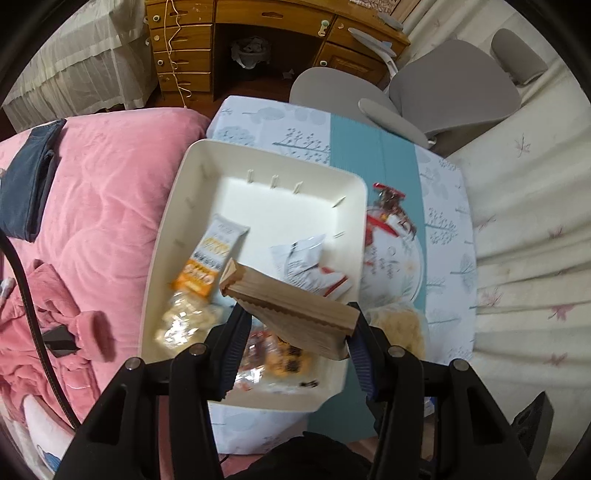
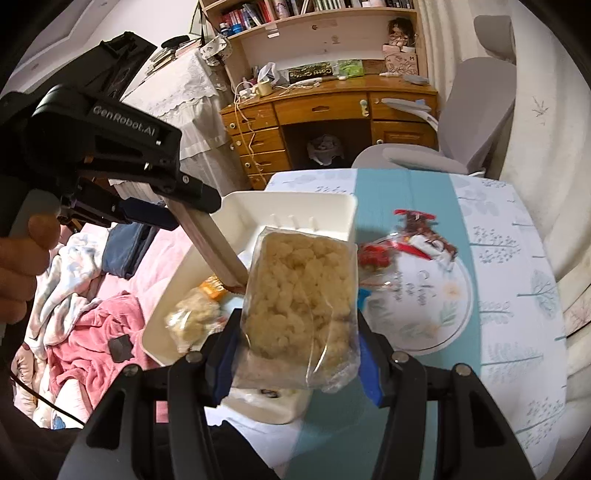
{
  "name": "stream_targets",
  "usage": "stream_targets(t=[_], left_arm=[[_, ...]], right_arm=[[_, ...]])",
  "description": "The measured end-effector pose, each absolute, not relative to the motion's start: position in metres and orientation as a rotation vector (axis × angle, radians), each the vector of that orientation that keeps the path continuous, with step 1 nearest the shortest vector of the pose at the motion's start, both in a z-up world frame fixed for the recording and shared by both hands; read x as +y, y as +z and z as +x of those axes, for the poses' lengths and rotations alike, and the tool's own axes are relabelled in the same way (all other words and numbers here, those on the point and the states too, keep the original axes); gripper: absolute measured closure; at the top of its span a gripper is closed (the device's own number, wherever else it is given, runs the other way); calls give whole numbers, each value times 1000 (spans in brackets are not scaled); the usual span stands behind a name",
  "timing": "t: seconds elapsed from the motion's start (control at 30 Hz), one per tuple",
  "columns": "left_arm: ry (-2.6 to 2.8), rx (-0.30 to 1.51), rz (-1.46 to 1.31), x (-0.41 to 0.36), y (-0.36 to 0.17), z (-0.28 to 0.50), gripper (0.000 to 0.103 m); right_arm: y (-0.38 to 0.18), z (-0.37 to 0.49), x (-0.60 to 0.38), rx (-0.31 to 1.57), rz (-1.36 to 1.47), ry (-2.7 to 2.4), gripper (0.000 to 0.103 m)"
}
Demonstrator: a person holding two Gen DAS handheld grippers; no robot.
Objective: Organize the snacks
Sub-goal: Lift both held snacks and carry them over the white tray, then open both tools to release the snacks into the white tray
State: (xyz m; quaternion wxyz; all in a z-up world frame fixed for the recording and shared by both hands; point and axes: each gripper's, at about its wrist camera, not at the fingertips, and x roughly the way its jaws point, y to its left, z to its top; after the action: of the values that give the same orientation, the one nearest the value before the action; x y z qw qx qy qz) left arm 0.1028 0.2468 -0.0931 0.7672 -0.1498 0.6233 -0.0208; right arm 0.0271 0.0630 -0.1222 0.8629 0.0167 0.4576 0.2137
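A cream tray [image 1: 207,162] sits on a patterned tablecloth. It holds an orange-and-white snack bag [image 1: 207,266], a white-and-red packet [image 1: 314,269] and a snack with dark print [image 1: 284,362]. My left gripper [image 1: 295,328] is shut on a tan paper-wrapped pack [image 1: 291,306] above the tray; it also shows in the right wrist view [image 2: 207,229]. My right gripper [image 2: 299,354] is shut on a clear bag of pale puffed snacks [image 2: 299,291] over the tray's [image 2: 295,206] near right edge. A red-and-white packet [image 2: 406,243] lies on the table right of the tray.
A pink quilt [image 1: 103,192] with clothes lies left of the table. A grey chair [image 1: 443,88] and a wooden desk [image 1: 258,33] stand beyond it. A pale curtain [image 1: 528,221] hangs along the right side.
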Motion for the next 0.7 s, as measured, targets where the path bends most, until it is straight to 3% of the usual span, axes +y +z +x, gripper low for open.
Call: stream_targets(t=[0.4, 0.5, 0.6, 0.7], left_arm=[[-21, 1413, -242, 285, -115, 87, 52], [-42, 1375, -279, 290, -116, 85, 37], [-62, 1337, -284, 290, -115, 81, 35], [-72, 1325, -271, 285, -116, 76, 35]], right_arm=[[-127, 6, 108, 964, 40, 428, 47], [-130, 4, 113, 986, 48, 406, 42], [-133, 4, 111, 1015, 64, 379, 30], [-131, 2, 104, 1014, 78, 350, 29]])
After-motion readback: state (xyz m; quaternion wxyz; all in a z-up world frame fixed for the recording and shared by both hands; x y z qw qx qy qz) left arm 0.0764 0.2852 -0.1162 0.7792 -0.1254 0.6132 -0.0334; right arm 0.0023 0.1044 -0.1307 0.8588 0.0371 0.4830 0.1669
